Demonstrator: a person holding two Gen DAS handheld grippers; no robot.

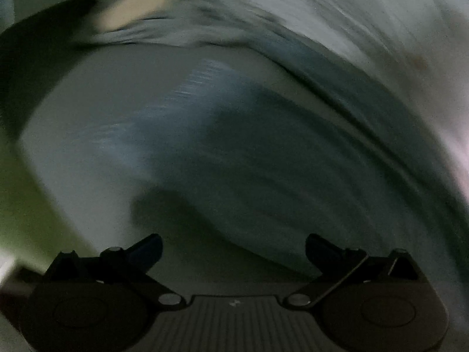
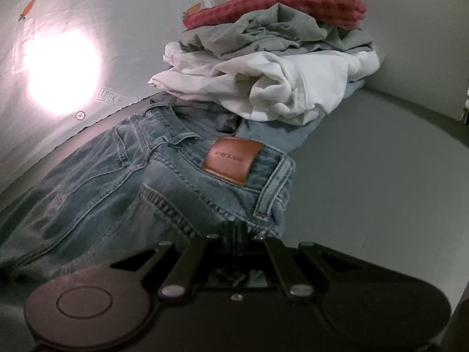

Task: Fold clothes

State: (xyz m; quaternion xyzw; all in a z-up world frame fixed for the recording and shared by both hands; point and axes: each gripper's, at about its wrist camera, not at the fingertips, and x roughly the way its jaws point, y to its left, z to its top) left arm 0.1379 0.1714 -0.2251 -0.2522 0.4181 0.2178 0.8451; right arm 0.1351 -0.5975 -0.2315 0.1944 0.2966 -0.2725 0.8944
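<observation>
Clearly one right tool (image 2: pixel 239 230) pinches one jeans (image 2: pixel 164 170) waistband.

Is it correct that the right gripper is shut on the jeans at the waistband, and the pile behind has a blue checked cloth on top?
Not quite. The top cloth is red checked, not blue, as the right wrist view shows. The rest holds: the right gripper is shut on the jeans at the waistband, with the pile behind.

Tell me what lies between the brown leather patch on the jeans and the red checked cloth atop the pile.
In the right wrist view, between the leather patch and the red checked cloth lie a crumpled white garment and, above it, a grey garment, both stacked in the pile.
</observation>
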